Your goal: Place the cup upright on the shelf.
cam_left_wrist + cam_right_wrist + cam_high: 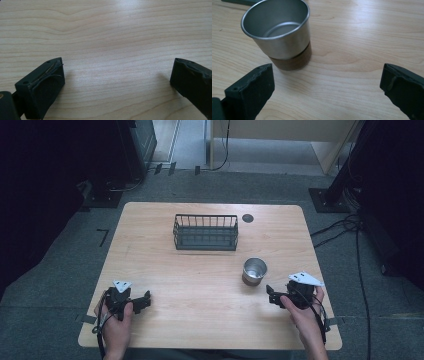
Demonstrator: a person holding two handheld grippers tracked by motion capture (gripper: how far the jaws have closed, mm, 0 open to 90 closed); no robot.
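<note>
While the right tool (272, 296) rests on the worktop (200, 285) at the near right, its jaws stand wide apart and hold nothing, and the metal cup (254, 271) stands upright just beyond it, a little to its left. In the right gripper view the cup (279, 32) sits left of the line between the jaws, nearer the left jaw than the right, with its steel upper part above a brown band at the base; it looks empty. The left tool (142, 301) lies at the near left, well apart from the cup, jaws likewise spread wide over bare wood, gripping nothing. A dark wire basket (205, 232) stands farther back, near the middle of the worktop, and looks empty too.

The work in hand seems to be taking up the cup with the right tool, perhaps to carry it to the basket. The main risk comes from that offset: pushed straight ahead, the left jaw would likely strike the cup's wall and shove or tip it, rather than letting it pass between the jaws. Smooth steel may also slip under the pads if the grip lands high on the tapered wall, so the cup could tilt or drop in the lift. A grip closed on the rim alone might pivot it over.
</note>
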